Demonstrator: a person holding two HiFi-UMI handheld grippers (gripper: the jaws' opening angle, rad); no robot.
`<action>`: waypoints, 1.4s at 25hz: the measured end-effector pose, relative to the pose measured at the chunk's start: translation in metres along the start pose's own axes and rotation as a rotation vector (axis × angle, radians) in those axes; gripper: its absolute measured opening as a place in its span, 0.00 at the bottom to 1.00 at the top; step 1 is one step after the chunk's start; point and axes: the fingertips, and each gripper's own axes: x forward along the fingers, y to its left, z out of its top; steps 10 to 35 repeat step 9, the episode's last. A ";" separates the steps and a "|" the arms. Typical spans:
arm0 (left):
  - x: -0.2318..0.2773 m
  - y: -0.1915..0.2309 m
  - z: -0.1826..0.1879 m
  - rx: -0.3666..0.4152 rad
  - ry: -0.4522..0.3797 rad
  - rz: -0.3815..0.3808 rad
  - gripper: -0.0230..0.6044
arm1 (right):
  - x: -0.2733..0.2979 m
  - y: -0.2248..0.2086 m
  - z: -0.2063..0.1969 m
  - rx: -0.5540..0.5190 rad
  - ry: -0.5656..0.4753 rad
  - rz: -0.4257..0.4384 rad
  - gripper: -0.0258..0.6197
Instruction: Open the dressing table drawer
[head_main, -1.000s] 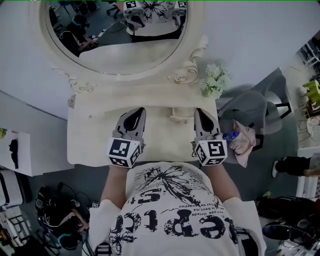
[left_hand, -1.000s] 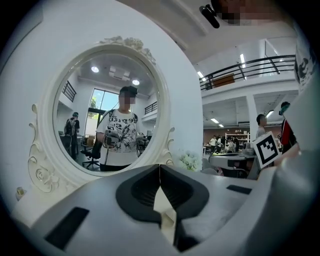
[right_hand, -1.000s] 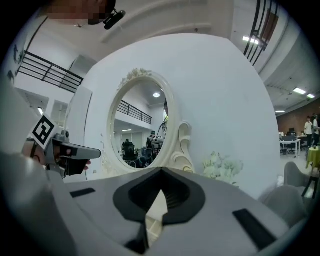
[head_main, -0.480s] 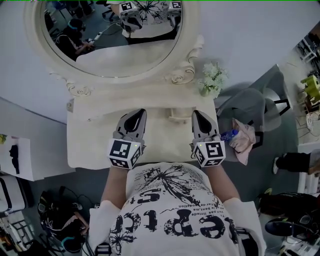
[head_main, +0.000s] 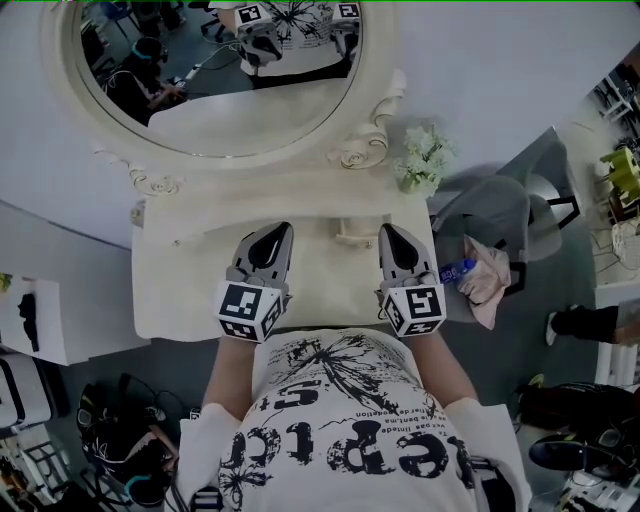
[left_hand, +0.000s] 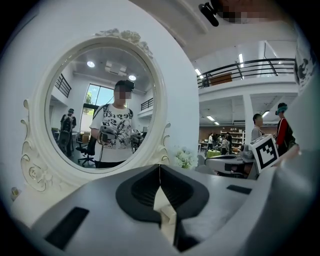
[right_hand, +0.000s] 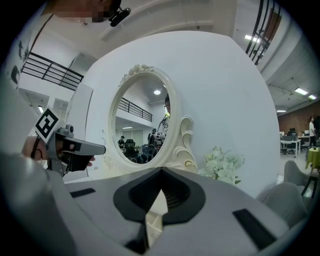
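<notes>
L claw & R claw, head view: both hang side by side over the cream surface of the dressing table, tips aimed at the round mirror. A small curved handle sits betw. them, nearer the R claw, on the back part under the mirror; the drawer itself can't be made out from up here. White flowers stand at the back R corner. L claw view: its two halves are pressed tight together w/ nothing betw. them, mirror straight ahead, flowers to the R. R claw view: also squeezed tight, holding nothing; mirror ahead, flowers R, L claw at the left edge.
</notes>
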 end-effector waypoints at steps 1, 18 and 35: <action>0.000 -0.001 -0.001 -0.001 0.003 -0.002 0.07 | 0.000 0.001 -0.001 0.000 0.000 0.002 0.07; 0.003 0.000 -0.004 -0.007 0.011 -0.007 0.07 | 0.001 0.003 -0.003 -0.003 -0.001 0.011 0.07; 0.003 0.000 -0.004 -0.007 0.011 -0.007 0.07 | 0.001 0.003 -0.003 -0.003 -0.001 0.011 0.07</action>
